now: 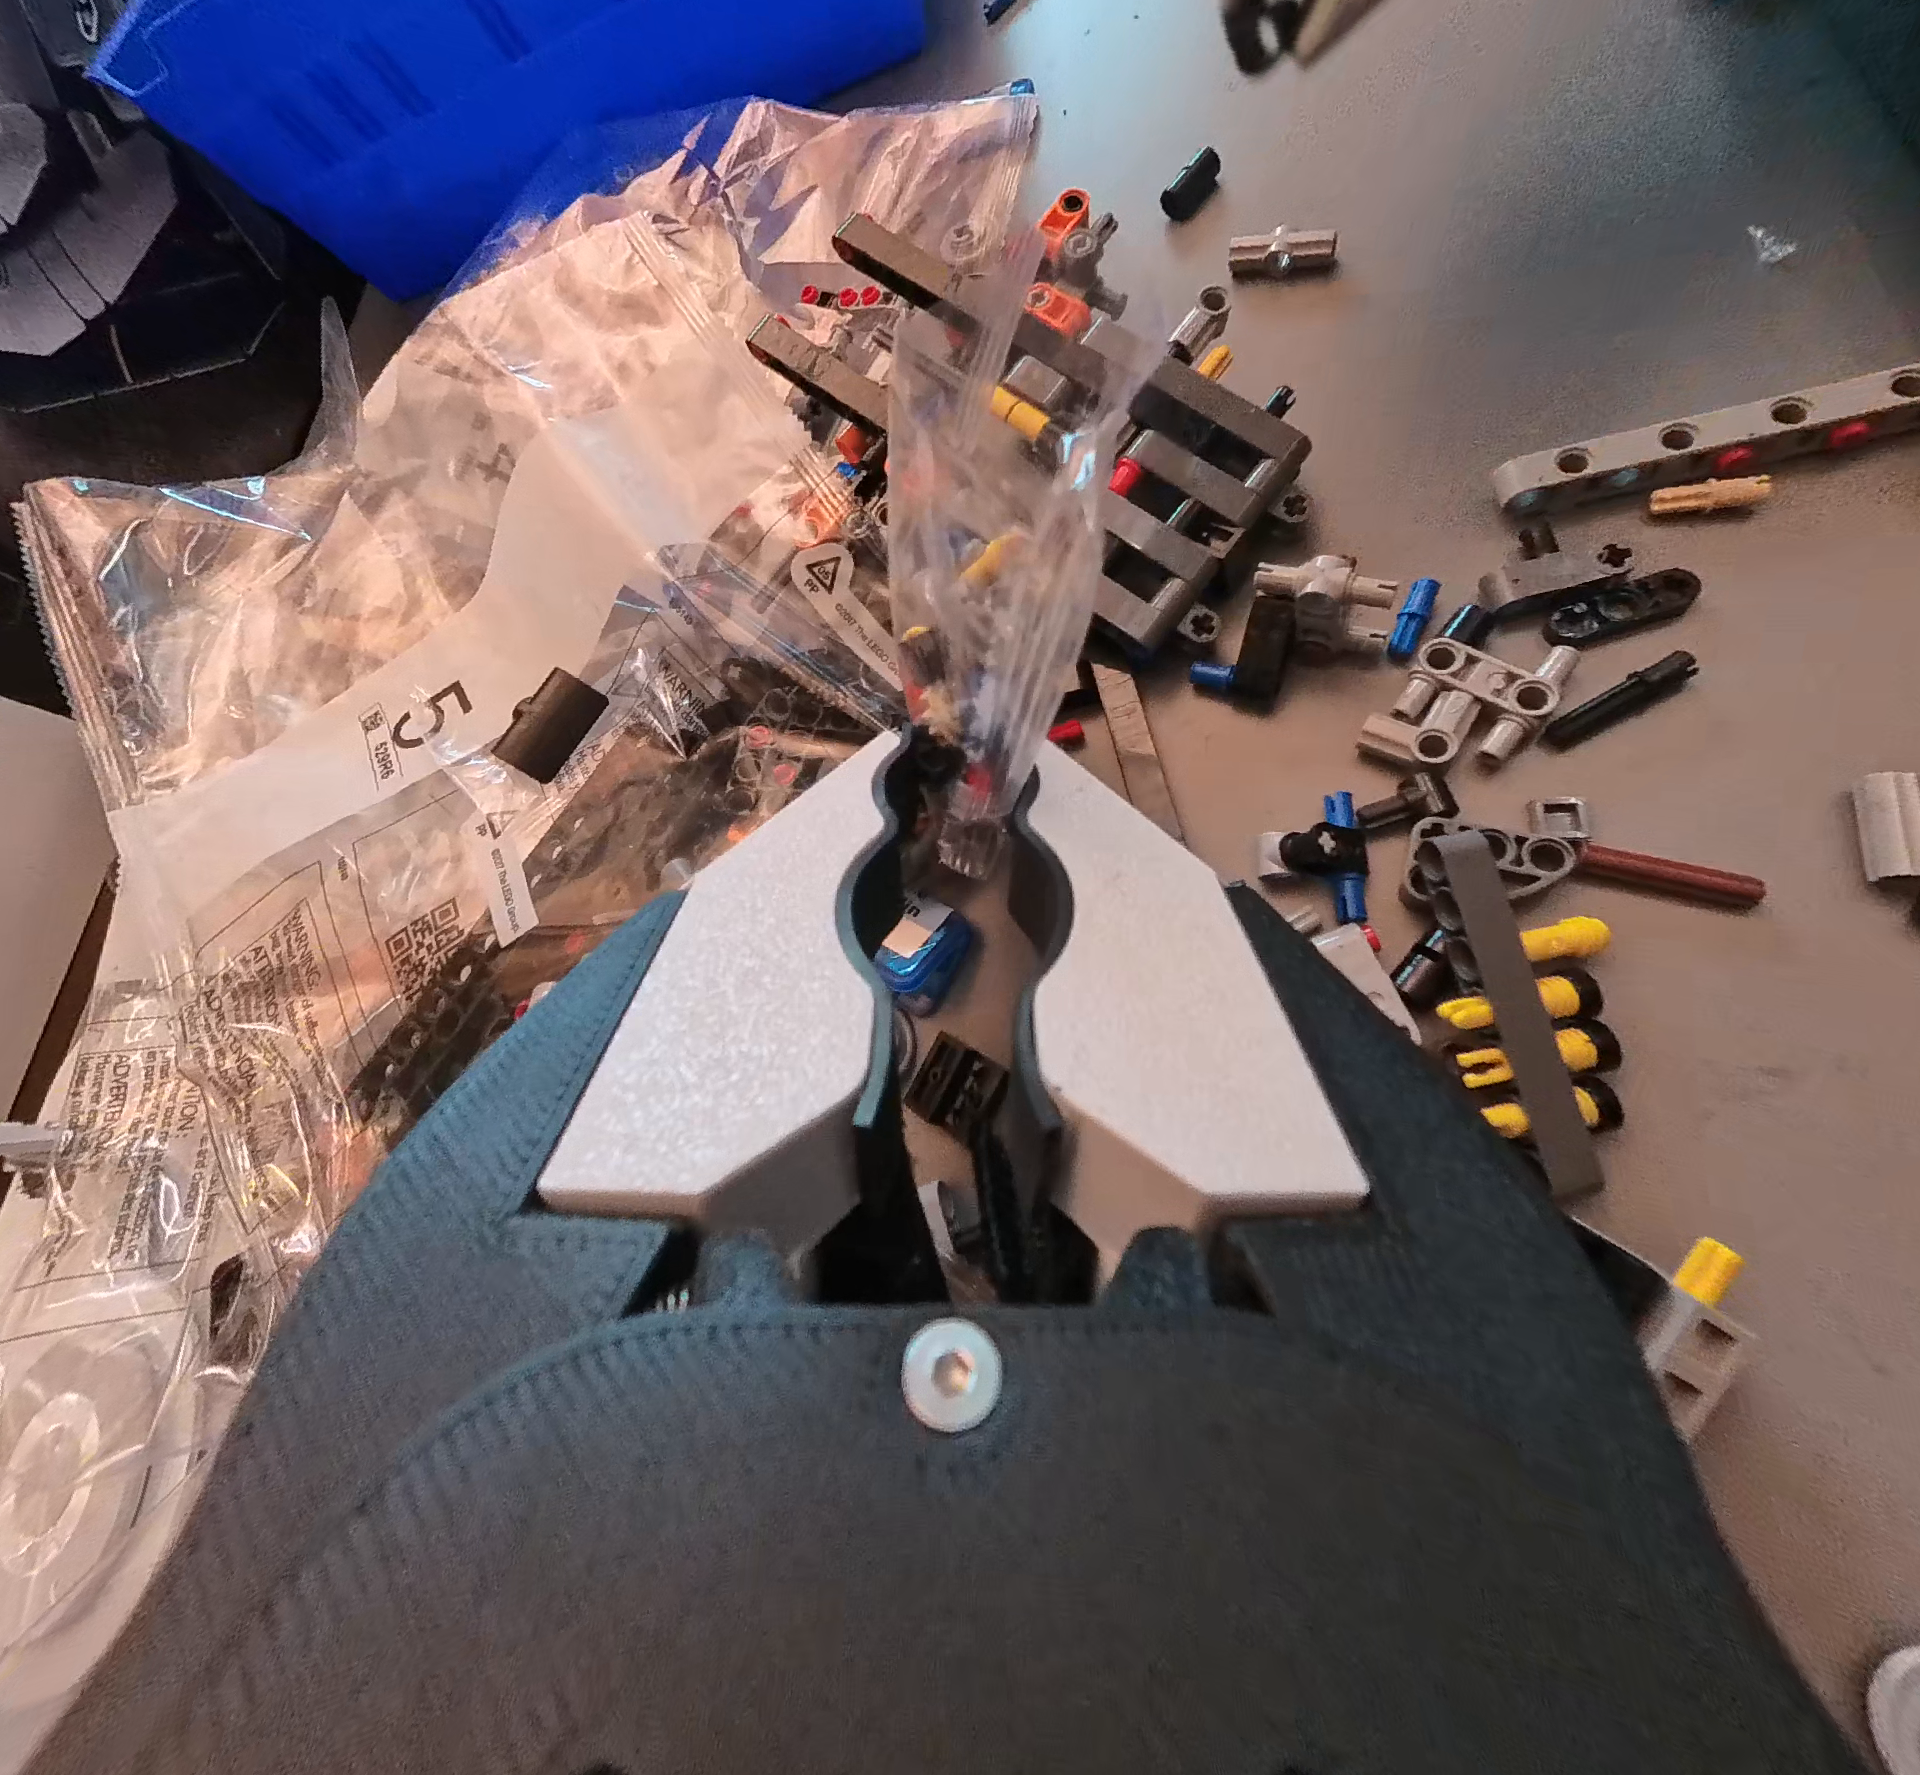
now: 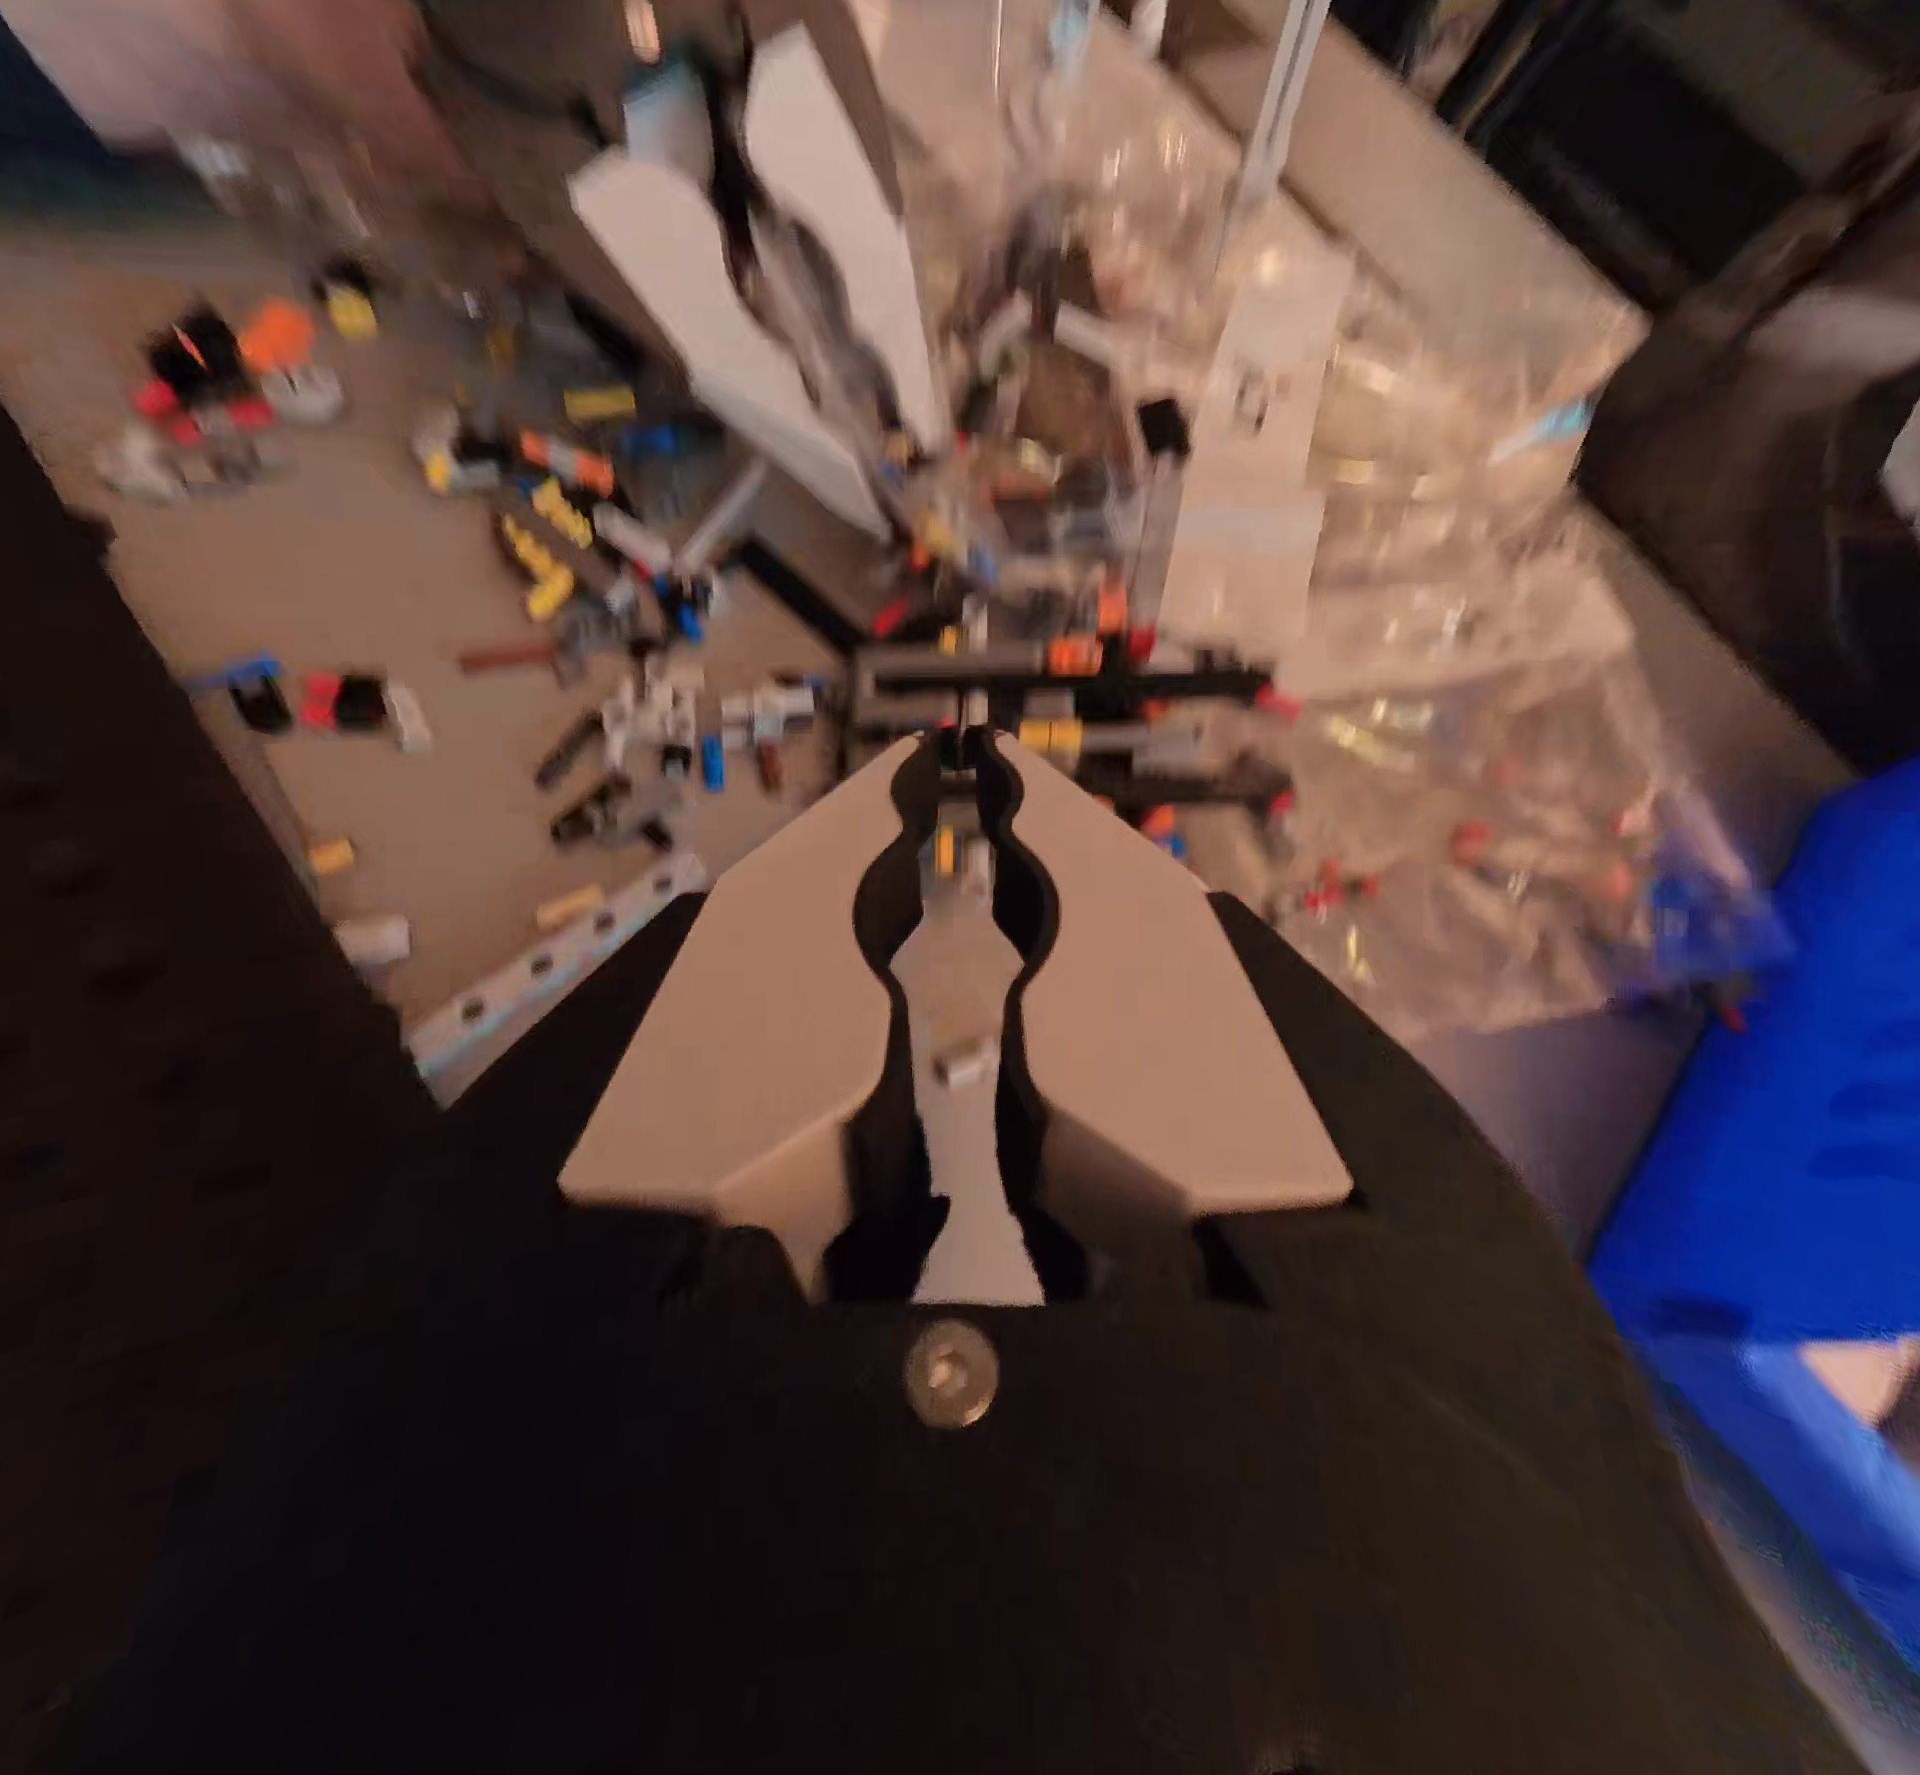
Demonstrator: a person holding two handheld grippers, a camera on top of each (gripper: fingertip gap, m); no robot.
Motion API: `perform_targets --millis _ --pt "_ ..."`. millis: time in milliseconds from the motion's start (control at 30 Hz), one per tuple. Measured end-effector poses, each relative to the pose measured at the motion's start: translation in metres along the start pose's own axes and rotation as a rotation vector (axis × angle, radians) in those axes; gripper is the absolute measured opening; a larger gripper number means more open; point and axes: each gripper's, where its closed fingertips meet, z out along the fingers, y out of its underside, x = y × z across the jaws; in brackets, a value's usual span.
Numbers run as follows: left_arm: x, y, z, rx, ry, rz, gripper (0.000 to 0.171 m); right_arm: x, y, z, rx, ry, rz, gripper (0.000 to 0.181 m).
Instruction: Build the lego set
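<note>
My left gripper (image 1: 966, 759) is shut on the bottom of a small clear plastic bag (image 1: 987, 499) holding small Lego pins, and holds it upright above the table. Behind the bag lies a partly built dark grey Lego frame (image 1: 1174, 478) with orange, yellow and red parts. The right wrist view is blurred. My right gripper (image 2: 961, 743) hovers above the same frame (image 2: 1070, 717) with its jaws almost together. Something thin seems to sit between the tips, but I cannot tell what. The left gripper (image 2: 909, 468) also shows farther off in that view.
Several larger clear parts bags (image 1: 364, 686) are piled at the left, with a blue bin (image 1: 499, 42) behind them. Loose Lego pieces (image 1: 1455, 717), a long light grey beam (image 1: 1714, 447) and yellow pins (image 1: 1527, 1039) lie scattered at the right. The bin (image 2: 1766, 1154) also shows in the right wrist view. The grippers' ends are close to 11 centimetres from one another.
</note>
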Motion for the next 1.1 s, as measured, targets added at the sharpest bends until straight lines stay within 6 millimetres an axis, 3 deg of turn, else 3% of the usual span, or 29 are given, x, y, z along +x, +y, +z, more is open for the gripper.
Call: perform_targets --millis 100,233,467,700,800,1000,1100 --pt "0.0 0.0 0.0 0.002 0.0 0.001 0.012 0.0 -0.037 0.006 0.094 -0.021 -0.009 0.003" --pt "0.0 -0.001 -0.001 0.006 -0.001 0.0 0.012 -0.004 -0.057 0.026 0.103 -0.056 -0.034 0.003" --pt "0.001 -0.002 -0.001 0.007 0.002 0.003 0.012 -0.01 -0.058 0.057 0.019 -0.053 -0.087 0.007" --pt "0.0 -0.003 -0.001 0.009 0.002 0.001 0.012 0.0 -0.057 0.04 0.054 -0.039 -0.051 0.011" --pt "0.0 -0.002 -0.001 0.008 0.002 0.0 0.012 0.019 -0.04 0.023 0.008 0.034 -0.037 0.01" --pt "0.001 -0.002 0.0 0.005 0.006 0.001 0.012 0.061 0.057 -0.006 -0.267 0.136 0.087 0.017" --pt "0.002 -0.001 0.001 0.001 0.007 0.001 0.012 0.063 0.085 -0.016 -0.307 0.115 0.138 0.018"
